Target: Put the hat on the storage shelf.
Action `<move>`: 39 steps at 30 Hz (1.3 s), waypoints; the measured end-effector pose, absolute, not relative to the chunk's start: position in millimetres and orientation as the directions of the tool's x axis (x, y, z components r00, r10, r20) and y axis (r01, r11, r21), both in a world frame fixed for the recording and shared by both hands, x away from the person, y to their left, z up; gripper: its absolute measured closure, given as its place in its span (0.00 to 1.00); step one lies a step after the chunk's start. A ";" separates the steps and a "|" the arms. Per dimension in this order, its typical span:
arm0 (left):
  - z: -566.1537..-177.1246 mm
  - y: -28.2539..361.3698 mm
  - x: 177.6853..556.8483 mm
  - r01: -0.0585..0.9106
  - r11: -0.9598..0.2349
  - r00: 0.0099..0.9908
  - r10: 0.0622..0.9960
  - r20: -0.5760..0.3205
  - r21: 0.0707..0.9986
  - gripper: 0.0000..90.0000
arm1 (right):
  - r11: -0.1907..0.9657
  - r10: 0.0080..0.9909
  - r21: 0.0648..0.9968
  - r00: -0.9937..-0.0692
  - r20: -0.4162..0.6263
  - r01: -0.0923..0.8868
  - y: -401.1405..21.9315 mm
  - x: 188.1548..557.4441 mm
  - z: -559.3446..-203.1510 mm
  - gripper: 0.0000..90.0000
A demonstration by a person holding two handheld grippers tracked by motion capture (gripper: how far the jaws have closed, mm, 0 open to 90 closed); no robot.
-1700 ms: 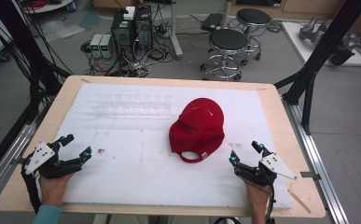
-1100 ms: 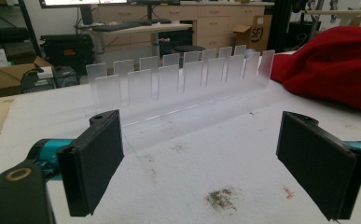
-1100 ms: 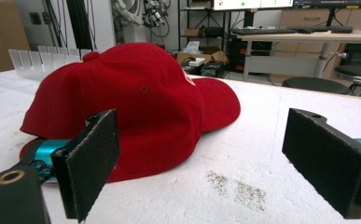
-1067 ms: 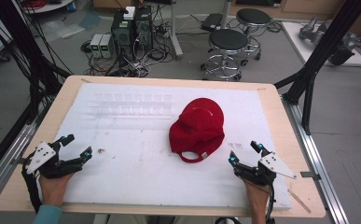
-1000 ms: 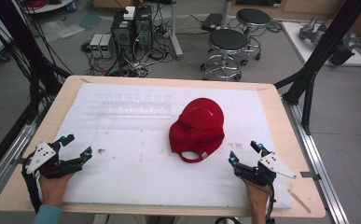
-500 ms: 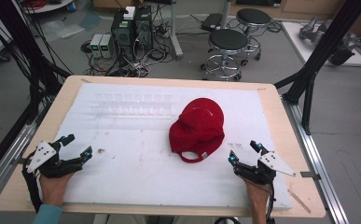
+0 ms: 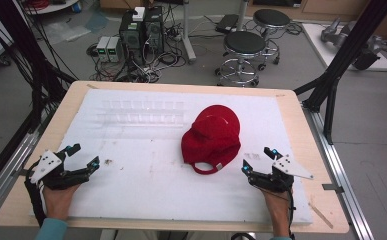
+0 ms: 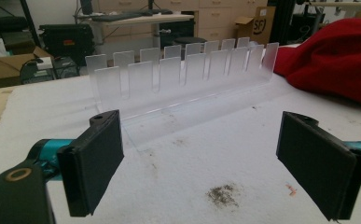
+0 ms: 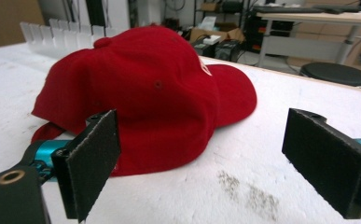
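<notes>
Nothing has shifted over the last moments: the red cotton baseball cap (image 7: 212,137) lies right of the bench's centre, while both the left hand-held gripper (image 7: 81,159) and right hand-held gripper (image 7: 257,159) stay gaping near the front edge, approach not begun.

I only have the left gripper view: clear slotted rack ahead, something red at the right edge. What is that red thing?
Observer: A red cap, lying on the white mat right of the rack.
Operator: Is the right gripper holding it?
Observer: No. The right gripper sits just right of the cap's strap, jaws open, with nothing between them.
Operator: Which way does the brim point?
Observer: Away from the person, toward the far edge of the table.
</notes>
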State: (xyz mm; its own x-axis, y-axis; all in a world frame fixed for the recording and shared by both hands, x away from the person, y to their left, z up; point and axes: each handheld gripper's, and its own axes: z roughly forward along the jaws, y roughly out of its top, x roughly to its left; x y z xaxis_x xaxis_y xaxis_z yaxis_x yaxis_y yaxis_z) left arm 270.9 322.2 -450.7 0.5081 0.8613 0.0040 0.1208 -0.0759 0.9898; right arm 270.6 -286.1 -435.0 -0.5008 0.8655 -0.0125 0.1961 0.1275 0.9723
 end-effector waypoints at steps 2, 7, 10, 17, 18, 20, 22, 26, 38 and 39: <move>-450.7 322.0 270.8 0.120 -0.077 0.508 0.861 0.006 0.990 0.17 | 0.156 0.854 0.967 -0.520 -0.030 0.199 -283.6 274.1 -428.1 0.11; -450.7 322.3 270.6 0.120 -0.074 0.508 0.861 0.003 0.990 0.17 | 0.219 0.827 0.954 -0.557 -0.070 0.204 -279.9 290.9 -405.7 0.12; -450.8 322.6 270.7 0.119 -0.072 0.509 0.861 0.001 0.990 0.17 | 0.234 0.818 0.950 -0.569 -0.079 0.205 -278.2 295.9 -398.8 0.11; -450.8 322.9 270.5 0.118 -0.070 0.511 0.860 0.000 0.991 0.17 | 0.299 0.792 0.935 -0.597 -0.130 0.193 -269.3 311.8 -377.7 0.12; -450.8 322.9 270.5 0.118 -0.070 0.511 0.859 0.000 0.991 0.17 | 0.311 0.787 0.929 -0.602 -0.136 0.198 -268.2 314.3 -376.3 0.12; -450.8 322.9 270.4 0.118 -0.070 0.511 0.859 0.000 0.991 0.17 | 0.350 0.779 0.914 -0.606 -0.162 0.207 -266.6 320.1 -373.4 0.12; -450.8 322.9 270.5 0.117 -0.070 0.511 0.860 0.001 0.991 0.17 | 0.364 0.777 0.907 -0.606 -0.171 0.210 -266.2 323.2 -372.1 0.12; -450.9 322.9 270.5 0.116 -0.069 0.511 0.859 0.000 0.991 0.17 | 0.376 0.775 0.900 -0.607 -0.176 0.219 -268.4 334.6 -367.9 0.15; -451.0 323.0 270.2 0.113 -0.068 0.512 0.859 0.000 0.991 0.17 | 0.471 0.728 0.841 -0.656 -0.201 0.266 -262.6 354.1 -378.7 0.15; -451.0 323.0 270.1 0.113 -0.068 0.512 0.859 0.001 0.991 0.17 | 0.490 0.718 0.829 -0.664 -0.209 0.269 -260.1 354.8 -380.9 0.15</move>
